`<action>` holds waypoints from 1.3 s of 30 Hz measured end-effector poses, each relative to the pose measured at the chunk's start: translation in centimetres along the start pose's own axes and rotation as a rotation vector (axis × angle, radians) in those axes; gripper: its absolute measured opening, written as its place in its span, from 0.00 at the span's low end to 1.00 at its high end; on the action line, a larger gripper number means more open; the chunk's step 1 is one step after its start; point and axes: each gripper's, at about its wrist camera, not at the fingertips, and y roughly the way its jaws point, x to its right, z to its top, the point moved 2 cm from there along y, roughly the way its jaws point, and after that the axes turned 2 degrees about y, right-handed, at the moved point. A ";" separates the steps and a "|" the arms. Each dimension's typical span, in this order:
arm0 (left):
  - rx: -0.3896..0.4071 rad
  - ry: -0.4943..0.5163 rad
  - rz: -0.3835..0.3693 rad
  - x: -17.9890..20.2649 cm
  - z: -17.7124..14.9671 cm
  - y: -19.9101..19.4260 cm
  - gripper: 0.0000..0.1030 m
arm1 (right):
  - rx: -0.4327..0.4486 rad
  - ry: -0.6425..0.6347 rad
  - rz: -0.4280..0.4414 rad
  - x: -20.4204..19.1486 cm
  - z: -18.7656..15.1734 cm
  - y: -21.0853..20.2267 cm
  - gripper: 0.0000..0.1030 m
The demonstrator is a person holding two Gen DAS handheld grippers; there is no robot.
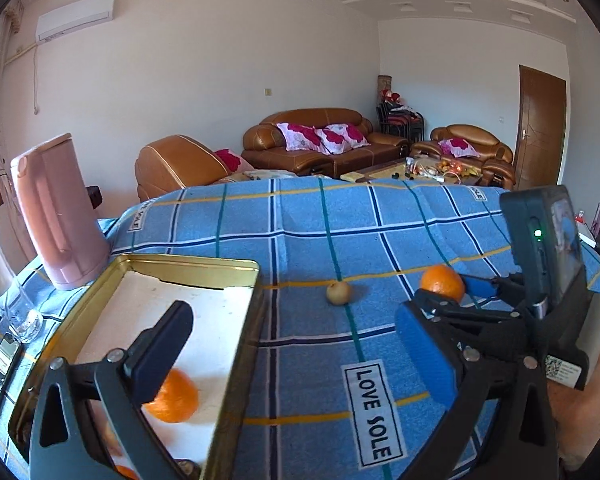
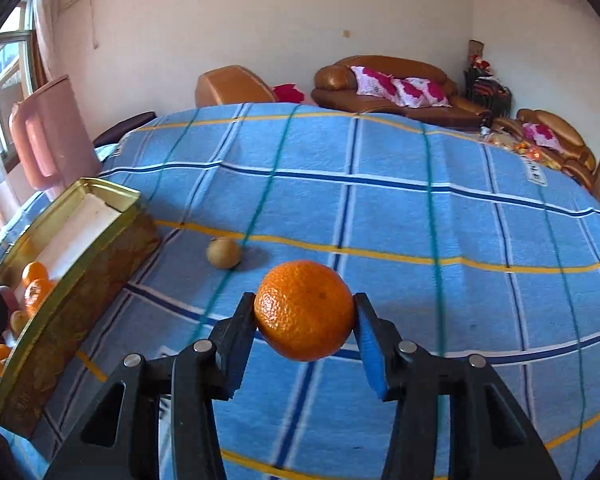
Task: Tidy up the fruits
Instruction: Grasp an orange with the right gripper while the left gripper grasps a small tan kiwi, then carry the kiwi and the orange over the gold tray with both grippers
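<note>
You were in the middle of a carry. Your right gripper point(image 2: 305, 312) had an orange point(image 2: 305, 310) pinched between its 2 fingers point(image 2: 238, 334), the pads pressed against either side of the fruit, which sat above the blue checked cloth point(image 2: 420, 216) covering the counter. Your left gripper point(image 1: 288, 344) was over the near end of the gold tin point(image 1: 236, 320), its fingers spread wide with nothing between them.

The tin stood at the left edge of the counter, just in front of the pink jug point(image 1: 64, 216). It already held several oranges point(image 2: 36, 280) at its near end, with the white liner bare toward the far end. 1 small yellowish-brown fruit point(image 2: 224, 253) lay loose on the cloth between the tin and the held orange, close to the tin's side wall.

The next move, as I judged it, called for swinging the orange left over the tin's rim and lowering it onto bare liner before letting go, keeping clear of the left gripper.

The orange looked round, firm and bright, its peel pebbled and unbroken; it would likely roll if dropped from any height.
</note>
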 end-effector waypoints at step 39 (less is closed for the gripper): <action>-0.286 0.000 -0.195 4.1 -0.5 11.4 0.29 | 0.077 0.091 -0.094 5.3 -0.3 -1.8 0.48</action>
